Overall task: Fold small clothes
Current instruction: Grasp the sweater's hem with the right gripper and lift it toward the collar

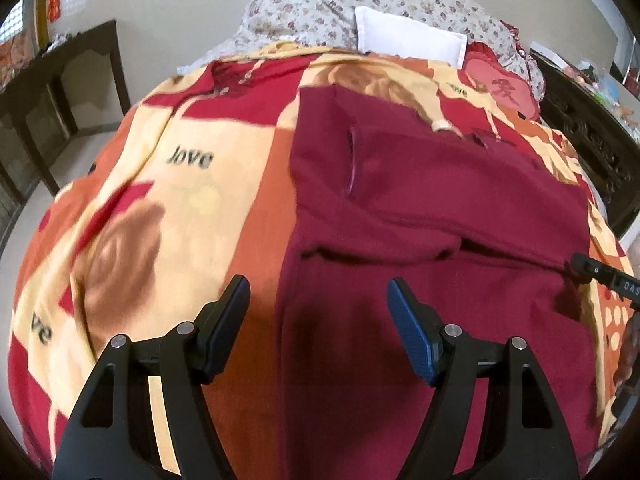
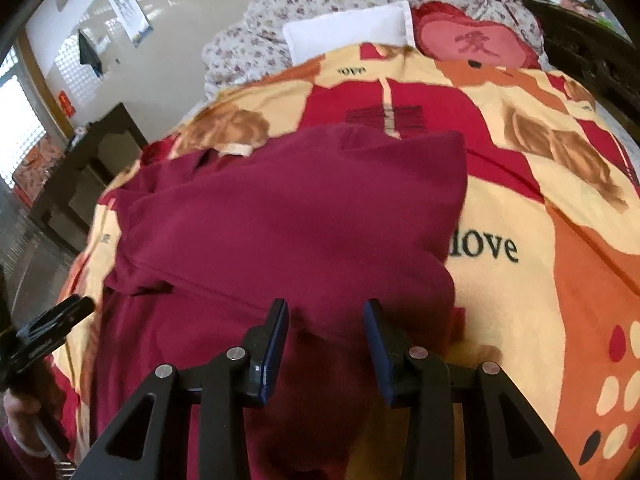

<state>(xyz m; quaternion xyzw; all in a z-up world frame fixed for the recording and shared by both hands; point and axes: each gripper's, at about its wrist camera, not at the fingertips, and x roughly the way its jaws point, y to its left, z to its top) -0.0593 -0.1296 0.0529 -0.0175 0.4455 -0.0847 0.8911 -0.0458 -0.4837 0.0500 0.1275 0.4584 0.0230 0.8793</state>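
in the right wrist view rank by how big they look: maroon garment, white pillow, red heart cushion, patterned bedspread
1. patterned bedspread
2. maroon garment
3. white pillow and red heart cushion: they look about alike, and both lie far from the camera, so unranked.

Both fisheye views are taken from low and close over the bed, angled down and toward the headboard end. The maroon garment is seen from its left edge in one, its right in the other; pillows are shared.

patterned bedspread | white pillow | heart cushion | dark table
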